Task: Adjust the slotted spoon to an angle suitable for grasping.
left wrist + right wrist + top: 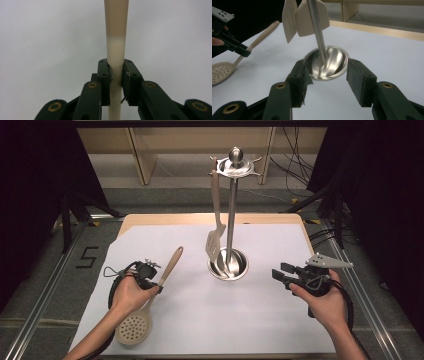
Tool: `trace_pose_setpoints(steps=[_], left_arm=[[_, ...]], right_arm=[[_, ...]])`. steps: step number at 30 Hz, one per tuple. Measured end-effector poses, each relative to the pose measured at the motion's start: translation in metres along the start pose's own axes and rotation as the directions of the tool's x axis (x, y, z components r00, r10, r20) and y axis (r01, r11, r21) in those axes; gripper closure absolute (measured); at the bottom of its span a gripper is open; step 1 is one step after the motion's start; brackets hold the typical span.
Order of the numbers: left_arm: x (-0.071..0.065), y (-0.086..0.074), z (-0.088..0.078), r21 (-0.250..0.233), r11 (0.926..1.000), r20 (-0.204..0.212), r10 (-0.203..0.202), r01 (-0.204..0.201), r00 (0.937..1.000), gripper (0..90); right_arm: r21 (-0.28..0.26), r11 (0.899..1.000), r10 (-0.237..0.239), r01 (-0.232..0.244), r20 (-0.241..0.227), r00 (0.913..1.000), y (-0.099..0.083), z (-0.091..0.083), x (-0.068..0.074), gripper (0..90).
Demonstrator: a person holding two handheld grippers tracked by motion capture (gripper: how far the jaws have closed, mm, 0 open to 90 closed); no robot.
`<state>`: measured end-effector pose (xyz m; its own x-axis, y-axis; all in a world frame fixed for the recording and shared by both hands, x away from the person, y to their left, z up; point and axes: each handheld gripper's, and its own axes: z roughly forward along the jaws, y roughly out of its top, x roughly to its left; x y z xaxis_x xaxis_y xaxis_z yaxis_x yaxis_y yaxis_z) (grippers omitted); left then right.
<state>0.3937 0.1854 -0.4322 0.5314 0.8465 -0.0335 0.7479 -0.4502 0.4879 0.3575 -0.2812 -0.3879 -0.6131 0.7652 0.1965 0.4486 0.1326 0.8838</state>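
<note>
Nearest us, the left gripper (150, 279) has its jaws clamped on the handle of the beige skimmer (145, 307) — its perforated head lies on the white tabletop (200, 320) by the left hand. To the right, the right gripper (282, 272) hovers with jaws wide, nothing between them. Farther back, the steel utensil stand (231, 220) rises from its round base — a slotted spatula (216, 227) hangs on it.

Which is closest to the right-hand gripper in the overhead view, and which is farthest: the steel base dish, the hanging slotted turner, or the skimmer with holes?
From the right gripper:
1. Steel base dish, just to its left.
2. Slotted turner, hanging beside the pole, slightly beyond.
3. Skimmer, far left, its handle clamped in the left gripper.
</note>
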Motion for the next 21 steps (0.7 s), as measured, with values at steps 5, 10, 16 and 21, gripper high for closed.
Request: trace_pose_setpoints(steps=[5, 10, 16, 21], left_arm=[[-0.008, -0.009, -0.011, -0.129, 0.9907, -0.011, 0.042, -0.043, 0.9991, 77.3], [-0.015, -0.014, -0.021, -0.234, 0.9709, 0.002, 0.052, -0.05, 0.9986, 77.3], [-0.022, -0.015, -0.029, -0.346, 0.9367, -0.002, 0.058, -0.055, 0.9983, 77.4], [-0.03, -0.012, -0.035, -0.371, 0.9239, -0.016, 0.094, -0.093, 0.9954, 77.4]], right_arm=[[-0.004, 1.0, -0.017, 0.017, 0.007, 0.9998, 0.001, -0.001, 0.0, 52.5], [-0.002, 1.0, -0.012, 0.012, 0.009, 0.9999, 0.002, -0.003, 0.001, 52.9], [-0.015, 1.0, -0.015, 0.015, -0.002, 0.9999, 0.002, -0.004, 0.001, 53.4], [-0.005, 1.0, 0.005, -0.005, -0.001, 1.0, 0.001, -0.004, 0.0, 53.3]])
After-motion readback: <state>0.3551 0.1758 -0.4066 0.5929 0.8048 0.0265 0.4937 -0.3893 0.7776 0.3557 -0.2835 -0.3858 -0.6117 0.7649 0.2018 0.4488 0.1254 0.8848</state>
